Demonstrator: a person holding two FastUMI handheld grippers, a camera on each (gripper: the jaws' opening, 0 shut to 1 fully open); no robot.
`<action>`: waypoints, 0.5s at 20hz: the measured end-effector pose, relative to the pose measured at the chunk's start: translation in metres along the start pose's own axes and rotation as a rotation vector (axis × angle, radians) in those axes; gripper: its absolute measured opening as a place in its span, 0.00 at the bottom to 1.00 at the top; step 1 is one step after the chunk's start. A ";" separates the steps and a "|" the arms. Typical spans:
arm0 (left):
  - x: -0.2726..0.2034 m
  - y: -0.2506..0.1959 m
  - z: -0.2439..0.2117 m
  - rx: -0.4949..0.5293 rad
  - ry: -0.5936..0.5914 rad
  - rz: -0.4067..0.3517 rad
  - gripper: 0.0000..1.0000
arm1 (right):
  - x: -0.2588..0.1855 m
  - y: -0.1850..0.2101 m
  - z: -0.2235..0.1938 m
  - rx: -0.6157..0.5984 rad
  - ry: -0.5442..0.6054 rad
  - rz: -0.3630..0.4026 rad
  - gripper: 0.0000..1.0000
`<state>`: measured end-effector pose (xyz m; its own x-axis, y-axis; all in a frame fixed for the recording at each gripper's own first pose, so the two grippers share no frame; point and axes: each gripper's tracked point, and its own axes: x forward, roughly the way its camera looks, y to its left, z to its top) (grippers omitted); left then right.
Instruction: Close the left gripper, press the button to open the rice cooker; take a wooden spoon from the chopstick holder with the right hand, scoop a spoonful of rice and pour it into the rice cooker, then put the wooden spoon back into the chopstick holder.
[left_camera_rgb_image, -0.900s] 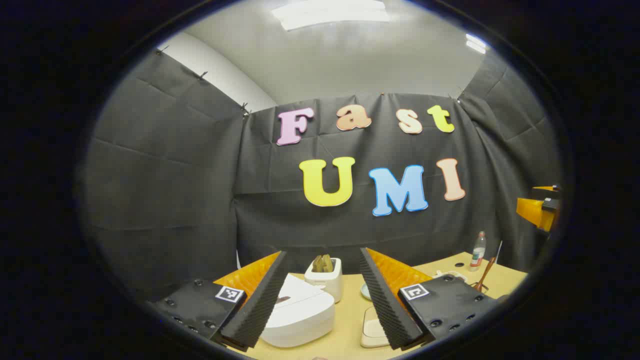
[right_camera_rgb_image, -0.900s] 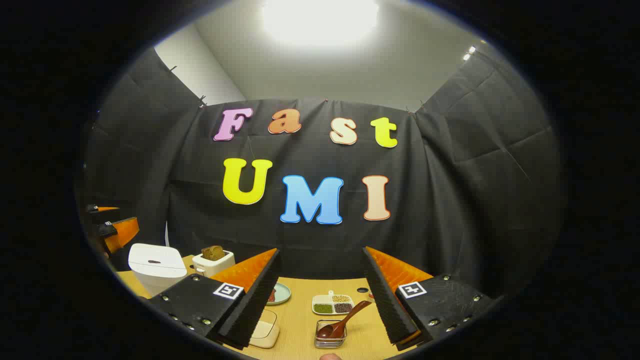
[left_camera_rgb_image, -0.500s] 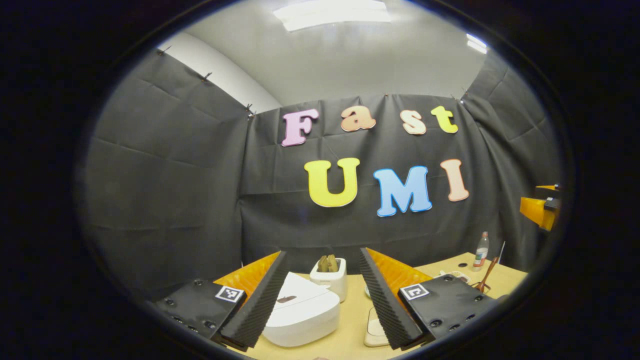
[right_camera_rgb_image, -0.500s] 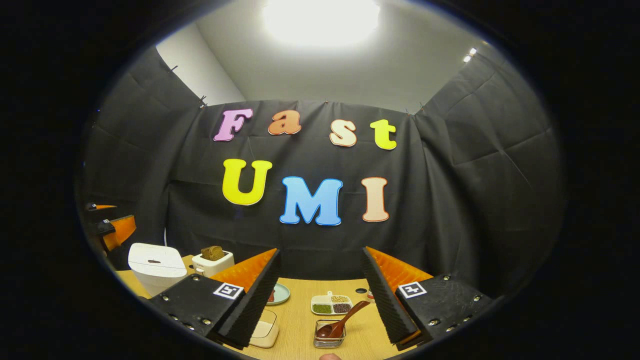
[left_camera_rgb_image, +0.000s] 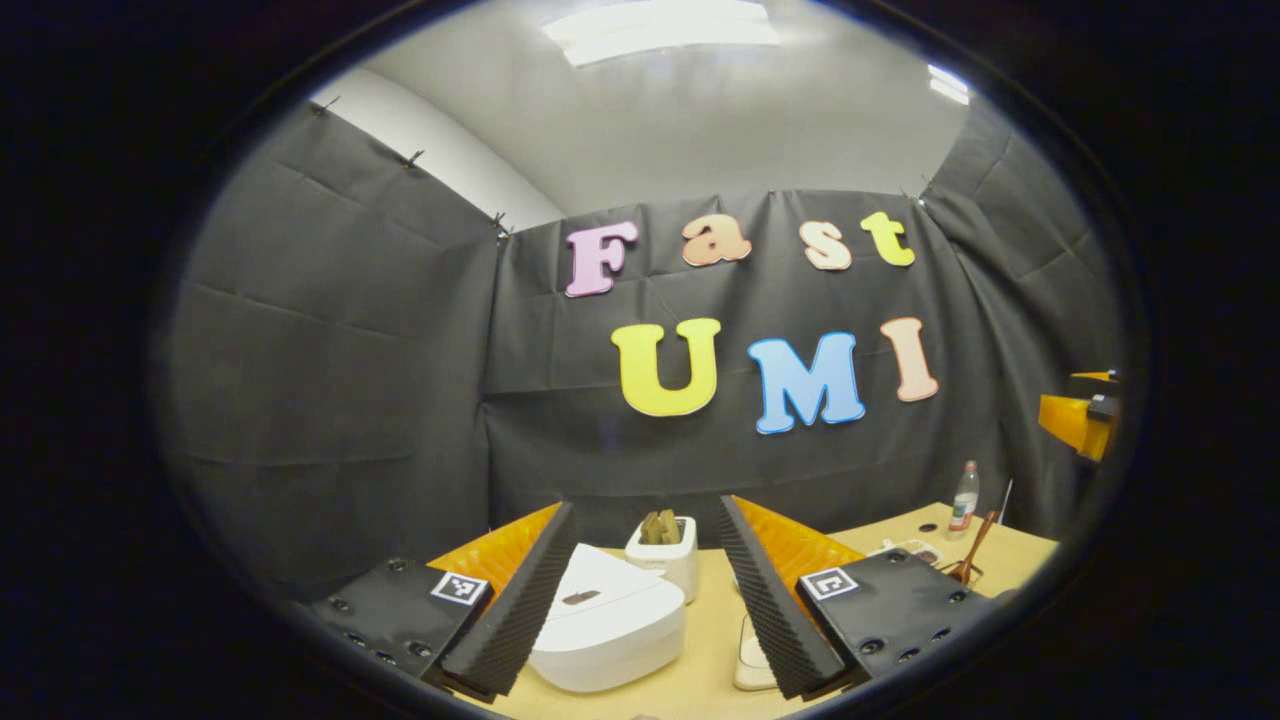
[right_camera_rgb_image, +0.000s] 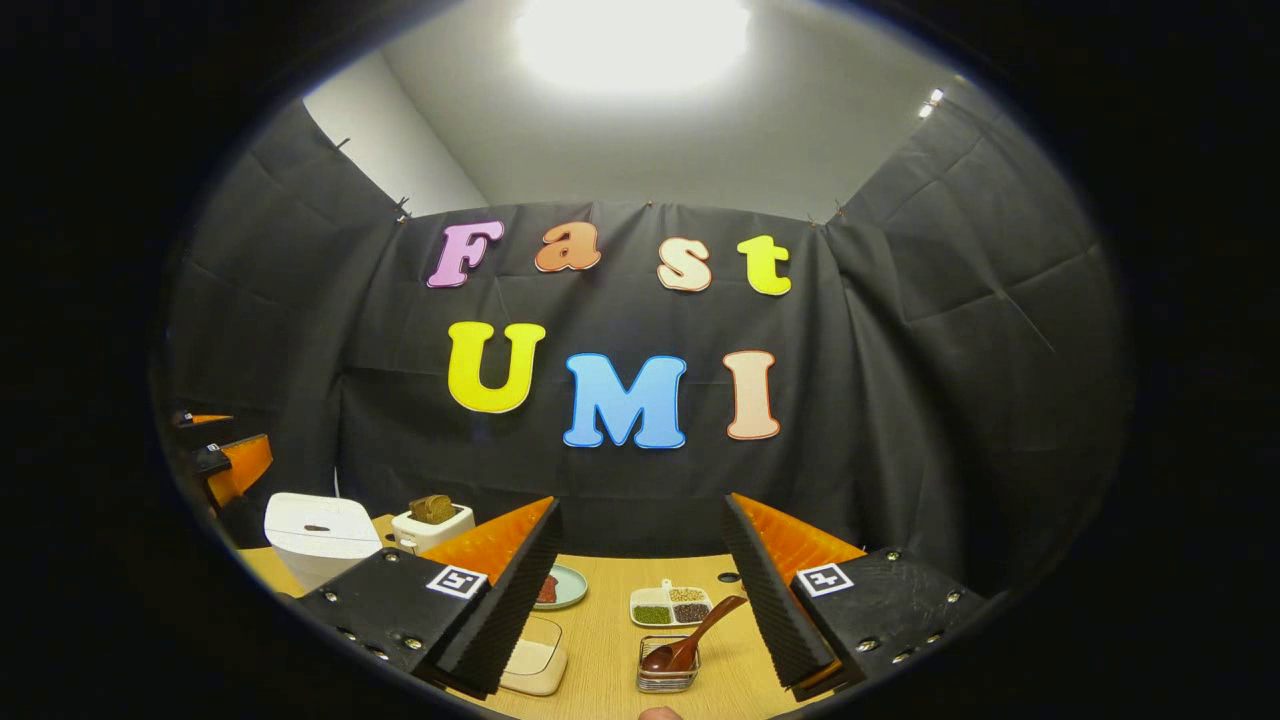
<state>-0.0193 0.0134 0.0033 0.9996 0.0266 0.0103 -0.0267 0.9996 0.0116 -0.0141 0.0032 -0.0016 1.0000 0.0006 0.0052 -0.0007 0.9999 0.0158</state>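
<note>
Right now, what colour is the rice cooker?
White, with a small dark mark on its lid. The rice cooker shows best in the left gripper view.

A rectangular white ceiling light panel (left_camera_rgb_image: 662, 28) lights the booth evenly in the left gripper view, while in the right gripper view the same kind of lamp (right_camera_rgb_image: 632, 40) blows out into white glare. Both pictures are sharp at the centre, and fisheye bending curves and softens the edges. The pale wooden tabletop (right_camera_rgb_image: 605, 640) is bright, with only soft shadows.

Light wooden bench (right_camera_rgb_image: 600, 640). On it: white rice cooker (right_camera_rgb_image: 318, 530), toaster (right_camera_rgb_image: 432, 525), divided dish (right_camera_rgb_image: 668, 607), plate (right_camera_rgb_image: 562, 588). Chopstick holder (right_camera_rgb_image: 668, 672) with wooden spoon (right_camera_rgb_image: 700, 638), near front.
</note>
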 end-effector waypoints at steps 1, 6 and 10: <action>0.000 0.000 0.000 -0.002 0.001 0.000 0.95 | 0.000 -0.001 -0.001 0.004 0.002 0.000 0.96; -0.002 -0.001 0.003 -0.016 0.001 -0.016 0.93 | -0.002 -0.005 -0.001 0.014 0.007 -0.002 0.96; 0.002 0.001 0.000 -0.027 0.012 -0.022 0.80 | -0.003 -0.005 -0.003 0.013 0.009 -0.003 0.96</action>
<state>-0.0171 0.0142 0.0036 1.0000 0.0049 -0.0012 -0.0049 0.9999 -0.0151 -0.0172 -0.0017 -0.0047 1.0000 -0.0018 -0.0035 0.0019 0.9996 0.0283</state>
